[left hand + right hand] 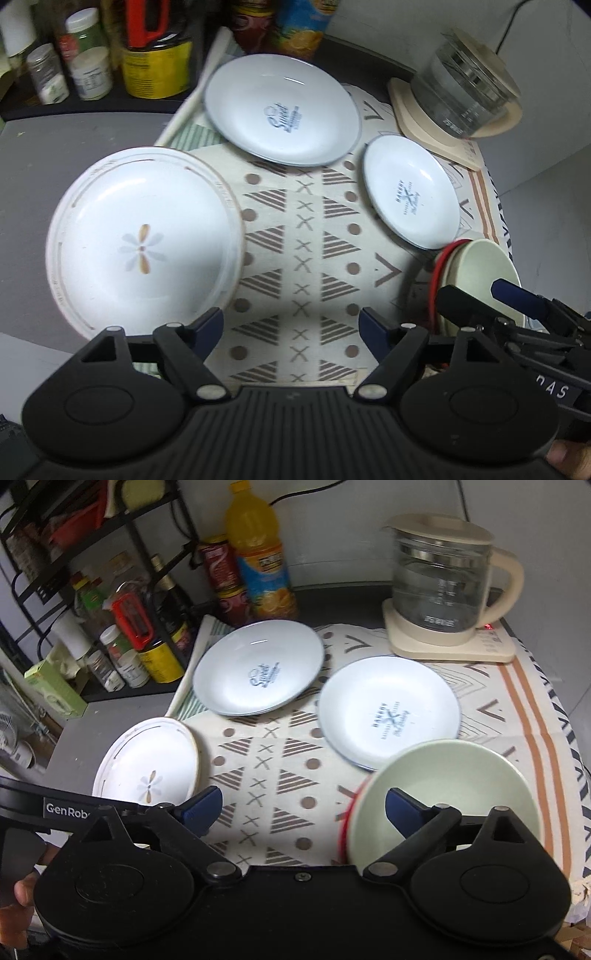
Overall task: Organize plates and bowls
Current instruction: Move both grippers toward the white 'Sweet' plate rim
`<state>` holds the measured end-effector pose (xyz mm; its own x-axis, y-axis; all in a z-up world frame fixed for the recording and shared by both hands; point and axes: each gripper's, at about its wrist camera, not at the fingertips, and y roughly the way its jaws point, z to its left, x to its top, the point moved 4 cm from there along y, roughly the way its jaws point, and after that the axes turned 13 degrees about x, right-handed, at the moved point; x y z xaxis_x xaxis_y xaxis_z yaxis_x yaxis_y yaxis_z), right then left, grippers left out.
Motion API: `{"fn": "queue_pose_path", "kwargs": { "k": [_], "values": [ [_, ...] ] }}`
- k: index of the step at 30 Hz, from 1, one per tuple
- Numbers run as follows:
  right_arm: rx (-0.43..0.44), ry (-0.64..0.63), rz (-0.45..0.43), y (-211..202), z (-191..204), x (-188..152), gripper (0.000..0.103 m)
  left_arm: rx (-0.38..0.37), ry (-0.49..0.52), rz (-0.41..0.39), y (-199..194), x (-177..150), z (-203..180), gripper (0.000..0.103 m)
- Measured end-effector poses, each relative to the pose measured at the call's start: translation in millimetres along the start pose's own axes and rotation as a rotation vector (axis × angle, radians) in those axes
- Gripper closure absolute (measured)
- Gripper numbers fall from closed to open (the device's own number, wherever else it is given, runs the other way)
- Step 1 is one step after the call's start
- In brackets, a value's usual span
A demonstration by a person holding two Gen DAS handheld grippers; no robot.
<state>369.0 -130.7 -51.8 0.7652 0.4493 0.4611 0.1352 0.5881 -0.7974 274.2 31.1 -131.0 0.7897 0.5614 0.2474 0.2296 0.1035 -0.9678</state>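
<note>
Three plates lie on the patterned cloth (303,236): a white flower plate (144,240) (147,768) at the left edge, a large blue-rimmed plate (280,110) (258,672) at the back, and a smaller blue-rimmed plate (410,192) (388,709) to the right. A pale green bowl (480,269) (443,786), red outside, sits nested in other bowls at the near right. My left gripper (291,325) is open over bare cloth, just right of the flower plate. My right gripper (304,806) (471,291) is open, one finger over the bowl's inside, its pads apart from the rim.
A glass kettle (465,92) (439,579) on a cream base stands at the back right. An orange juice bottle (258,554), cans and several jars (88,70) crowd the back left beside a black wire rack (74,535). A hand shows at each lower corner.
</note>
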Motion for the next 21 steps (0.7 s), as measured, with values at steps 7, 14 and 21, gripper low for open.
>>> {"fn": "queue_pose_path", "kwargs": {
  "k": [7, 14, 21],
  "values": [
    [0.004, -0.05, 0.024, 16, 35, -1, 0.006, 0.004, -0.015, -0.016, -5, -3, 33, 0.024],
    [-0.007, -0.065, 0.046, 31, 60, -4, 0.006, 0.006, -0.037, -0.02, -3, -3, 63, 0.024],
    [-0.011, -0.081, 0.069, 42, 74, -4, 0.005, 0.015, -0.086, -0.02, -3, -3, 88, 0.024]
  ]
}}
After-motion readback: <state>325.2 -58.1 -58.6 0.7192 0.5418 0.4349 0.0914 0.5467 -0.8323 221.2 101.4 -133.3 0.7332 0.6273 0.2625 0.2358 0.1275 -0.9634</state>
